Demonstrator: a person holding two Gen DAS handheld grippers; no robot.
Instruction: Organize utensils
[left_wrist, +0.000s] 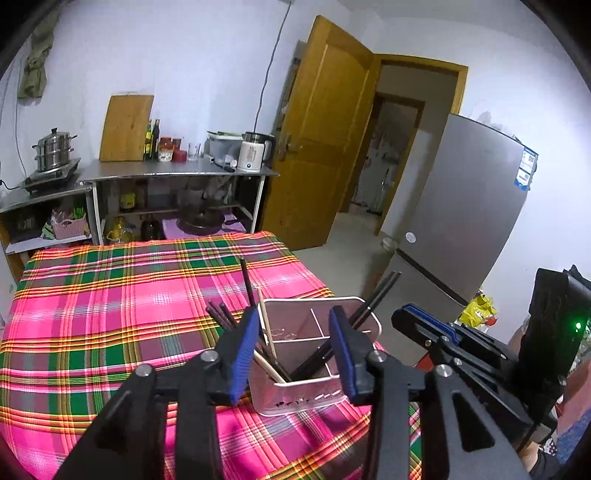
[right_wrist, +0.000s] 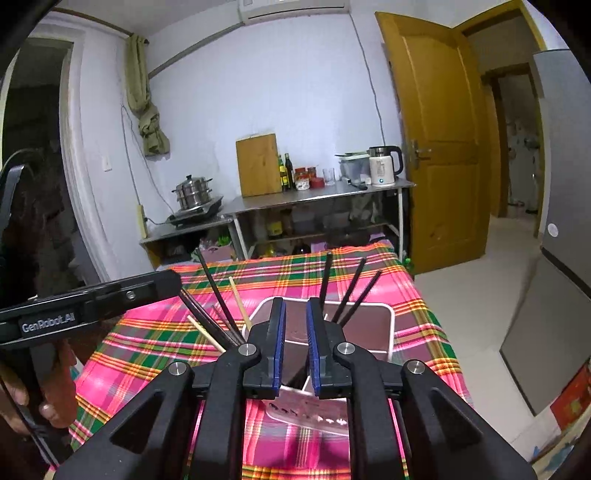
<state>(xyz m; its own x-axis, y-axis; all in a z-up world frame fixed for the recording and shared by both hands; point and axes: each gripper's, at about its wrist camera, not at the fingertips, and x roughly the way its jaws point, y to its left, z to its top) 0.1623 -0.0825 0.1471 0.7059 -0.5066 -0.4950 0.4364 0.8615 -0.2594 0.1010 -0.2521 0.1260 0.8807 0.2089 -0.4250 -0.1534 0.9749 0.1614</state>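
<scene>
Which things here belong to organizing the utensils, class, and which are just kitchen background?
Belong to the job:
- utensil holder
- dark chopsticks
- pale chopsticks
- left gripper, open
- right gripper, open

Just lying about:
- cutting board
- kettle
- steamer pot
- fridge

"GenRobot.AI" stands on the left tongs' (right_wrist: 173, 284) black body.

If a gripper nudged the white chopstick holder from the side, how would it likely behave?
The holder looks thin-walled and light, so it would probably slide on the plaid cloth. The chopsticks lean outward well above its rim, so a high push might tip it or rattle them.
</scene>
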